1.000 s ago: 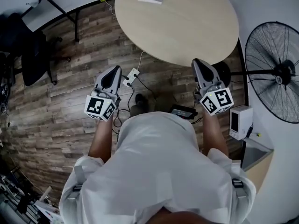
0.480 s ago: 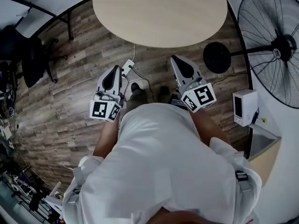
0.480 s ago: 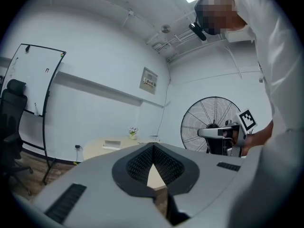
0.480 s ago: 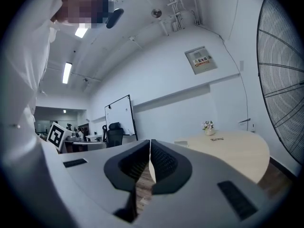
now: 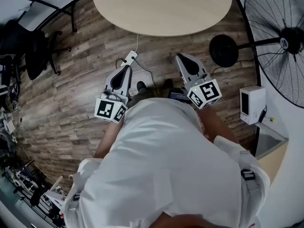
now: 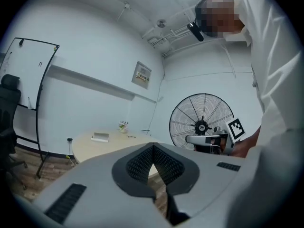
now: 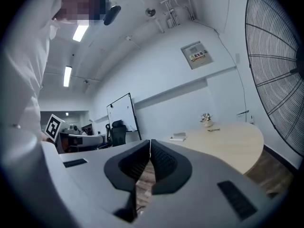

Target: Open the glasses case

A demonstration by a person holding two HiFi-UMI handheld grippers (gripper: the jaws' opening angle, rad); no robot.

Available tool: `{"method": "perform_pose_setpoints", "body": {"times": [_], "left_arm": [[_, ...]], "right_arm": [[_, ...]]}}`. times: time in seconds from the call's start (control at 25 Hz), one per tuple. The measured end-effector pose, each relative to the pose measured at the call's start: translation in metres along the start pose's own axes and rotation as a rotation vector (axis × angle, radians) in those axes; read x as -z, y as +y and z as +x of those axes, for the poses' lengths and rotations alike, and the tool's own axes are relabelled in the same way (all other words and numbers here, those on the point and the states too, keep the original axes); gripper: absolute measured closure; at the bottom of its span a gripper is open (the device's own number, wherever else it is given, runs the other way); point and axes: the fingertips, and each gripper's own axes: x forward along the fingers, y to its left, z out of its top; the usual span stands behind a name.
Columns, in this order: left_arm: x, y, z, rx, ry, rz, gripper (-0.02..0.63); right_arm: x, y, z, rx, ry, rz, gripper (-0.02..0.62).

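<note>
The glasses case (image 6: pixel 100 137) is a flat pale box lying on the round beige table (image 5: pixel 161 8), far ahead of both grippers. It also shows in the right gripper view, where the case (image 7: pixel 178 137) lies on the table's left part. It is outside the head view. My left gripper (image 5: pixel 124 70) is held over the wood floor close to my body, jaws together and empty, tips meeting (image 6: pixel 153 145). My right gripper (image 5: pixel 183 59) is level beside it, also shut with nothing between its pads (image 7: pixel 150 141).
A large standing fan (image 5: pixel 285 37) with a round black base (image 5: pixel 223 50) stands at the right. A power strip (image 5: pixel 129 58) and cables lie on the floor below the table edge. A white device (image 5: pixel 251 104) sits at right, a black chair (image 5: pixel 28 51) at left.
The table has slid up and out of the head view, taking the case out of it. Both grippers have drawn closer to my body, and the right one has come left.
</note>
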Motion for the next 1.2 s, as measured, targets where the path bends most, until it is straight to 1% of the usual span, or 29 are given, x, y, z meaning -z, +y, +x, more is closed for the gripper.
{"method": "perform_pose_setpoints", "body": {"times": [0.12, 0.28, 0.56, 0.72, 0.84, 1.2], "left_arm": [[0.002, 0.011, -0.001, -0.001, 0.001, -0.006, 0.594], [-0.008, 0.026, -0.001, -0.007, -0.037, -0.002, 0.594], [-0.02, 0.051, -0.013, -0.064, -0.078, -0.034, 0.594], [-0.02, 0.062, -0.018, -0.079, -0.078, -0.055, 0.594], [-0.019, 0.066, -0.018, -0.085, -0.069, -0.05, 0.594], [-0.024, 0.087, -0.012, -0.137, -0.06, -0.031, 0.595]], "right_arm": [[-0.008, 0.0, 0.006, 0.05, -0.015, -0.012, 0.569], [-0.019, 0.002, 0.016, 0.091, -0.034, -0.031, 0.569], [-0.022, 0.016, 0.028, 0.093, -0.024, -0.053, 0.569], [-0.022, 0.023, 0.034, 0.086, -0.023, -0.064, 0.571], [-0.019, 0.024, 0.036, 0.088, -0.016, -0.067, 0.571], [-0.021, 0.022, 0.05, 0.09, -0.004, -0.073, 0.571]]}}
